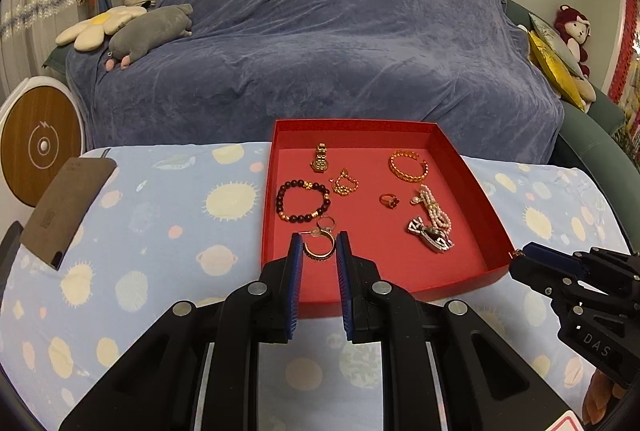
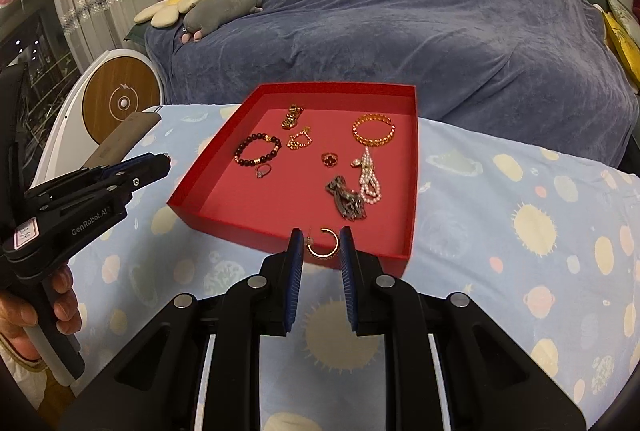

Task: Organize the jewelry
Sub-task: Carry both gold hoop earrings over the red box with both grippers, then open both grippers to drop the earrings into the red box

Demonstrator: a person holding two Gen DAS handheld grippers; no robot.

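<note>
Where right view alone reaches, left hand point(image 2: 16, 319)

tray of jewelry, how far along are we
Done: the red tray holds the bead bracelet, gold bangle, pearl strand and other pieces. In hand: the left tool grips a hoop earring, the right tool a second hoop earring. Left: setting both down.
</note>
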